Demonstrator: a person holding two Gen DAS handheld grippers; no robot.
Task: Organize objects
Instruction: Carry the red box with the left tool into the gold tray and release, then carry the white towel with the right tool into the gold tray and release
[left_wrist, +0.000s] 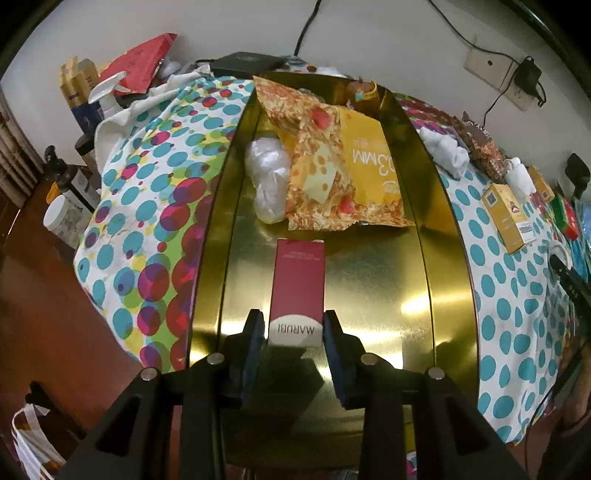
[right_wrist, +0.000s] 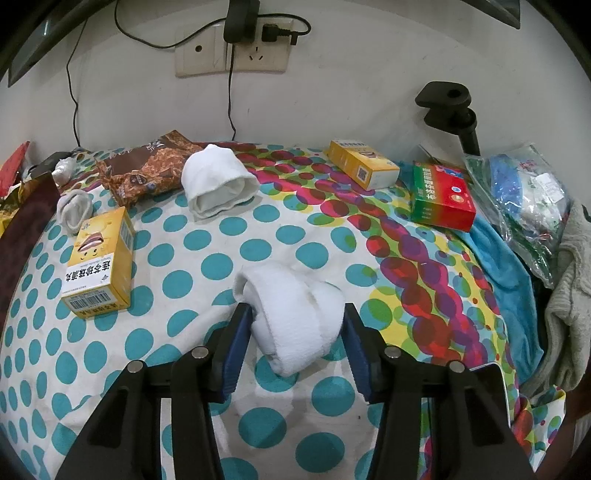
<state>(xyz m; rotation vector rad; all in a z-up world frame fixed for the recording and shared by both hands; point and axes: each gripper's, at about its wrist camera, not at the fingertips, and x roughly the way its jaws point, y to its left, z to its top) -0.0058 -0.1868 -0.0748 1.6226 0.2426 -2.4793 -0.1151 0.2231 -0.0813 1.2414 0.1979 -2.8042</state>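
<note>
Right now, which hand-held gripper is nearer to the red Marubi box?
Left. The left hand-held gripper straddles the red Marubi box in the gold tray. The right hand-held gripper is over the dotted cloth, around a rolled white sock.

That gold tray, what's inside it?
The gold tray holds a red box, a clear bag, an orange snack packet and a yellow packet. Whatever lies beneath the packets is hidden.
</note>
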